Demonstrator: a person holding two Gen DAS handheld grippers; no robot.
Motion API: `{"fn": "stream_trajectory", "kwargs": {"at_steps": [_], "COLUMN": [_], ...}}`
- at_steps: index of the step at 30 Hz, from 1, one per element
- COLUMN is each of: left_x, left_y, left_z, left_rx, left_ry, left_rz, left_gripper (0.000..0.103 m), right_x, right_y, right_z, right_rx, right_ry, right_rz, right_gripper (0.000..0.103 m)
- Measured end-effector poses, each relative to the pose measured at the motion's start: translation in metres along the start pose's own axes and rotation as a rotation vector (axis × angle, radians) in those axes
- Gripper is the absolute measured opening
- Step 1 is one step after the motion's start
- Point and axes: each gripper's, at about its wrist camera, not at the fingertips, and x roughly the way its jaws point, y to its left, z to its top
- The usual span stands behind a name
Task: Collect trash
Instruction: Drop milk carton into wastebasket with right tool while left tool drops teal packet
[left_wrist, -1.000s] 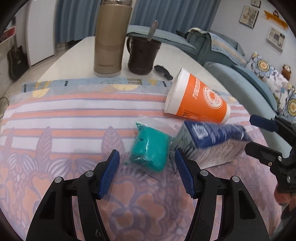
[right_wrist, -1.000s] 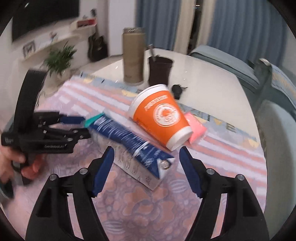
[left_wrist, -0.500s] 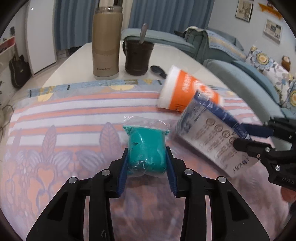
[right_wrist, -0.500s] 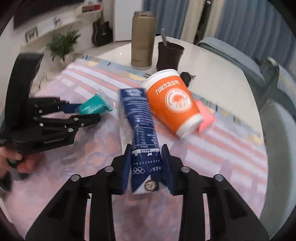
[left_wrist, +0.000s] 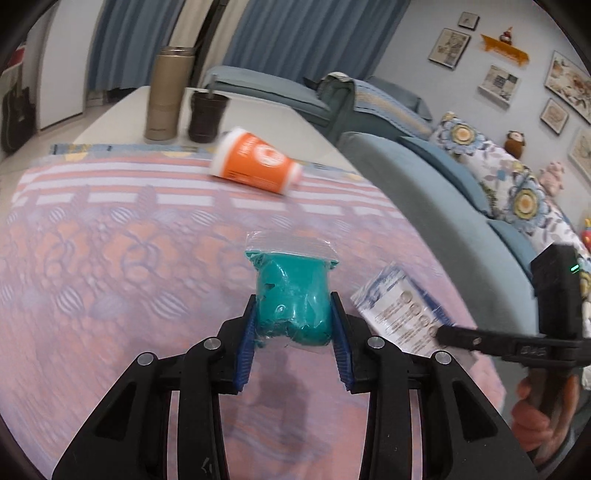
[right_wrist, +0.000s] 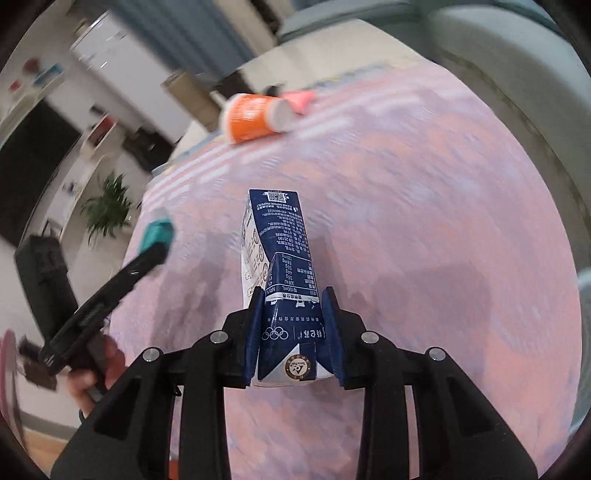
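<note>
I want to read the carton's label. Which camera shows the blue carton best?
The right wrist view: the blue carton fills the centre, print facing the lens. The left wrist view shows only a pale, blurred side at the right.

Soft, even indoor light is filling both views, with faint shadows falling on the cloth (left_wrist: 110, 258). Fisheye distortion is bending the edges, and motion blur is smearing the right wrist background.

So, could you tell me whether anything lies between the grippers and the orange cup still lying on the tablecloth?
Nothing visible does: bare tablecloth lies up to the orange cup. Both grippers are full, though: left gripper holds the teal bag, right gripper the carton.
</note>
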Motion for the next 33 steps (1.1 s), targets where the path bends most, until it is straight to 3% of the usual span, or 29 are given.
{"fn": "stream_trajectory", "kwargs": {"at_steps": [4, 7, 9, 11, 16, 20, 22, 24, 30, 33], "left_x": [-0.004, -0.004, -0.003, -0.001, 0.003, 0.004, 0.004, 0.001, -0.010, -0.016], "left_y": [-0.026, -0.039, -0.045, -0.051, -0.064, -0.075, -0.082, -0.090, -0.138, -0.177], "left_z": [-0.010, -0.014, -0.017, -0.018, -0.021, -0.021, -0.020, -0.016, -0.002, 0.003], "left_rx": [0.031, 0.053, 0.067, 0.078, 0.110, 0.144, 0.159, 0.177, 0.260, 0.317], "left_ry": [0.008, 0.014, 0.019, 0.025, 0.041, 0.049, 0.049, 0.044, 0.004, -0.024], "left_rz": [-0.036, -0.049, -0.052, -0.055, -0.062, -0.068, -0.072, -0.078, -0.119, -0.162], "left_gripper": [0.034, 0.034, 0.034, 0.034, 0.034, 0.034, 0.034, 0.034, 0.034, 0.034], "right_x": [-0.016, -0.024, -0.027, -0.029, -0.012, 0.008, 0.010, 0.007, -0.058, -0.103], "right_y": [-0.034, -0.040, -0.037, -0.026, 0.000, 0.006, 0.004, 0.003, -0.019, -0.036], "right_z": [-0.021, -0.030, -0.033, -0.035, -0.036, -0.033, -0.031, -0.031, -0.027, -0.028], "right_rx": [0.077, 0.046, 0.004, -0.051, -0.161, -0.180, -0.173, -0.174, -0.078, -0.037], "right_ry": [-0.017, -0.042, -0.061, -0.084, -0.067, -0.031, -0.025, -0.032, -0.193, -0.286], "right_rz": [-0.044, -0.169, -0.238, -0.265, -0.304, -0.386, -0.387, -0.369, -0.319, -0.343], "right_gripper": [0.031, 0.042, 0.059, 0.066, 0.069, 0.068, 0.057, 0.056, 0.056, 0.056]}}
